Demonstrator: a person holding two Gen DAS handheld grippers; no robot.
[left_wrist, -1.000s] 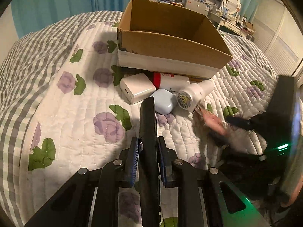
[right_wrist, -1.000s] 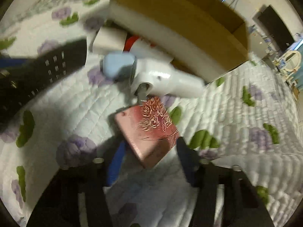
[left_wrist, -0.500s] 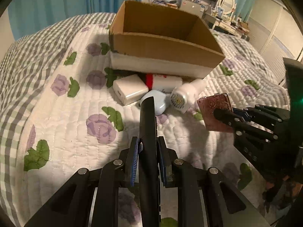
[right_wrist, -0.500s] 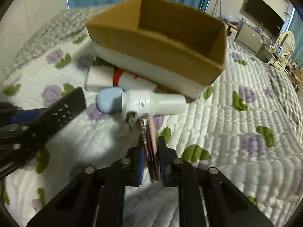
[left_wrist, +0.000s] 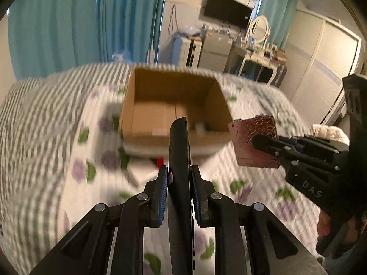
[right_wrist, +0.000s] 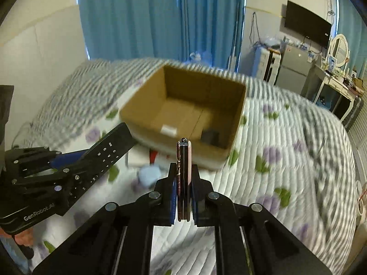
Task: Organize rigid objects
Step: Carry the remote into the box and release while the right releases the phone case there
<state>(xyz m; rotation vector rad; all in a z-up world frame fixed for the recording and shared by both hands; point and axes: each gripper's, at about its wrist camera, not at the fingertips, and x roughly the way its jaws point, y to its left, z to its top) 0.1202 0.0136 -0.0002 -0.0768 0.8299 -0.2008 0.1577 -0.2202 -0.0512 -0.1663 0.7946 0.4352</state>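
Blue curtains (right_wrist: 160,18) are hanging behind a bed (right_wrist: 286,160) that is wearing a white quilt with purple flowers and green leaves, with a grey checked blanket at its far side. On the bed an open brown cardboard box (right_wrist: 183,105) is sitting with its flaps gone from view. Inside it, in the right wrist view, a small white flat thing (right_wrist: 169,130) is lying on the box floor and a small dark thing (right_wrist: 209,137) is sitting near the front wall. What they are is too blurry to tell.

The left claw (left_wrist: 178,178) is pinching a long black remote control (left_wrist: 178,151) between its two pads, and the remote is pointing forward toward the box, its tip lining up with the front wall. In the right wrist view its number buttons are showing (right_wrist: 107,153).

The right claw (right_wrist: 183,183) is squeezing a flat pink case with a swirly pattern (left_wrist: 254,143) on its edge, so only the thin side is showing in its own camera (right_wrist: 183,178). The case is being held in the air, just to the right of the box and above the quilt.

Down on the quilt in front of the box, a pale blue rounded thing (right_wrist: 149,176), something red (left_wrist: 159,162) and a white block (left_wrist: 142,169) are lying close together, all blurry.
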